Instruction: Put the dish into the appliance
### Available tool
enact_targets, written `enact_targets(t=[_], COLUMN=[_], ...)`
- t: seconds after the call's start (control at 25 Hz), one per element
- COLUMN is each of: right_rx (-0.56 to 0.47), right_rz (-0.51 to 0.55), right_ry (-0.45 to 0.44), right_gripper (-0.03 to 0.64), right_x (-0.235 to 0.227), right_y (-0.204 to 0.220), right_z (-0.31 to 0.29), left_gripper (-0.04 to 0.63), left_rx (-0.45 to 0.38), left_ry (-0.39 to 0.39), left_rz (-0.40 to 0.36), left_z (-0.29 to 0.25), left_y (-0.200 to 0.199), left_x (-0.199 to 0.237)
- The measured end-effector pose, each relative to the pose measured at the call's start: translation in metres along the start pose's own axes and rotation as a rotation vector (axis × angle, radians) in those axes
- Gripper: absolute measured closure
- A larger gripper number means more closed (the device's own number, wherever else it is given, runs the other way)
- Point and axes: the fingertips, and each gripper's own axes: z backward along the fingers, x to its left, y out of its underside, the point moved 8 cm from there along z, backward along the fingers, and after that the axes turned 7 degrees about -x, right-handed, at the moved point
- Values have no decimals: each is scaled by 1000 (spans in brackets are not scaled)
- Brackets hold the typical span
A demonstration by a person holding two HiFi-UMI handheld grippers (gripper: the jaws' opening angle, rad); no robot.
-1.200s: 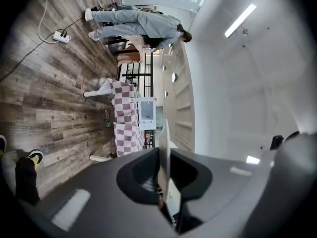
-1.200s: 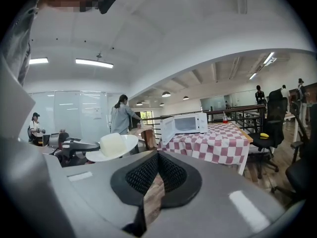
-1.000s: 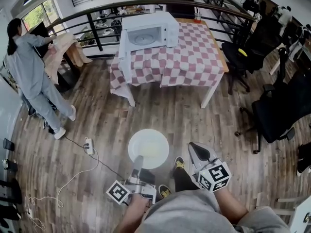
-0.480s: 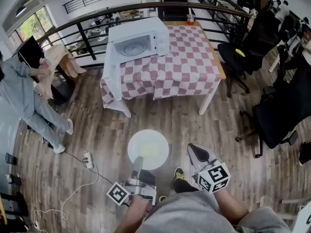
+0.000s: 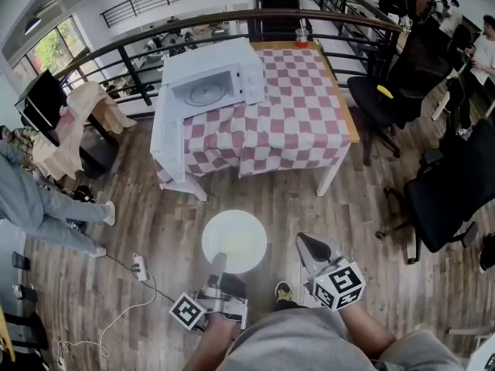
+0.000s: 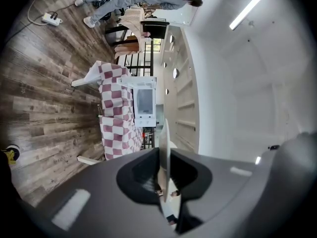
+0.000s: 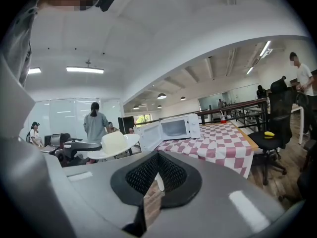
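A white dish sat in the lower centre of the head view, over the wooden floor, its near rim pinched by the left hand-held gripper, whose jaws were closed tight on the thin edge. To its right, the right hand-held gripper had its jaws together, holding nothing. At upper centre, a white microwave with its door open stood on a red-checked tabletop, well apart from the dish.

1. A white dish was held at its near rim by the left claw, above the wooden floor.
2. A microwave was seen, door open, on the checked counter.
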Motion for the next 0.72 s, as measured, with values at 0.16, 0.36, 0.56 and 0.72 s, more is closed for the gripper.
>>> enact_targets(t=[0.16,0.36,0.56,0.72], right_rx=[-11,-15,-21,-19], right_rz=[-12,-19,-20,-19], right_ry=[8,-15,-37,-57], right_gripper=[618,618,618,618], right_x=[-26,-46,-55,-57], right_y=[-2,-7,-7,-9], right_z=[-9,-20,-30,-36], left_gripper=[555,555,557,557], left_rx=[-3,-17,-31,-49], left_ry=[-1,-12,6,4], left_rz=[3,12,23,28], left_z=[-22,-38,-47,-50], left_y=[11,23,26,25], left_x=[6,5,5,5])
